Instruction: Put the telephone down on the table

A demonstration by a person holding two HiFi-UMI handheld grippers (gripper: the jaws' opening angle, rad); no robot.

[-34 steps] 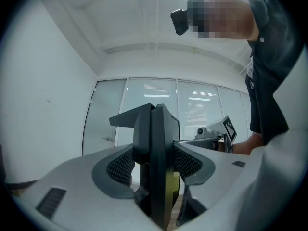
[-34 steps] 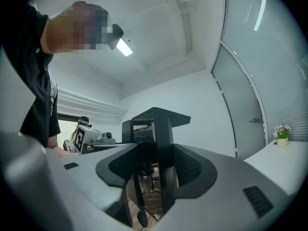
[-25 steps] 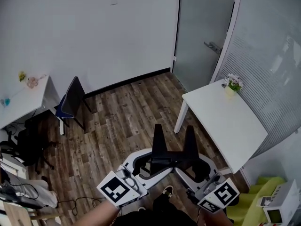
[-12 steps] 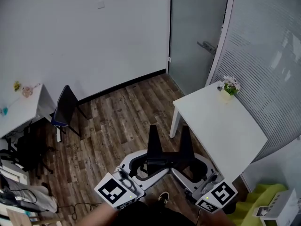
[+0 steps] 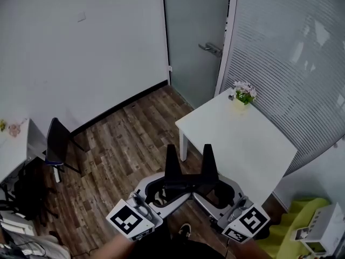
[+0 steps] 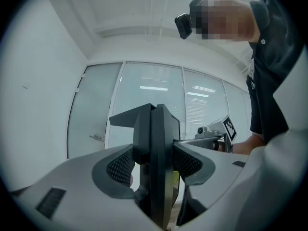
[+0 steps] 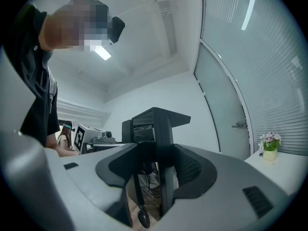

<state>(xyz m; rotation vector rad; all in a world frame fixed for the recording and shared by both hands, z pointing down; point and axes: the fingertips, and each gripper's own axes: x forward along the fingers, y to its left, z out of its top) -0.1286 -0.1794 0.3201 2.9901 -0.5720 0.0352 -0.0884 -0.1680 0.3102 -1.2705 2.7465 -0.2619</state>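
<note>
The black telephone [image 5: 186,176] hangs in the air between my two grippers, its two dark prongs pointing up. My left gripper [image 5: 159,189] is clamped on its left side and my right gripper [image 5: 216,191] on its right side. In the left gripper view the dark pads [image 6: 120,165] press on both faces of the telephone [image 6: 156,143]. The right gripper view shows the same hold on the telephone [image 7: 156,129]. The white table [image 5: 253,150] stands just ahead and to the right, with the telephone near its front left corner, over the wooden floor.
A small pot of flowers [image 5: 243,93] stands at the table's far corner. Behind it are a glass door [image 5: 194,36] and a frosted glass wall. A dark chair [image 5: 56,142] and a desk are at the left. A yellow-green seat [image 5: 294,225] and a white device [image 5: 323,230] sit at the lower right.
Both grippers have carried the telephone across the room toward the white table, which now sits closer and further left in the head view. The hold on the telephone is unchanged.
</note>
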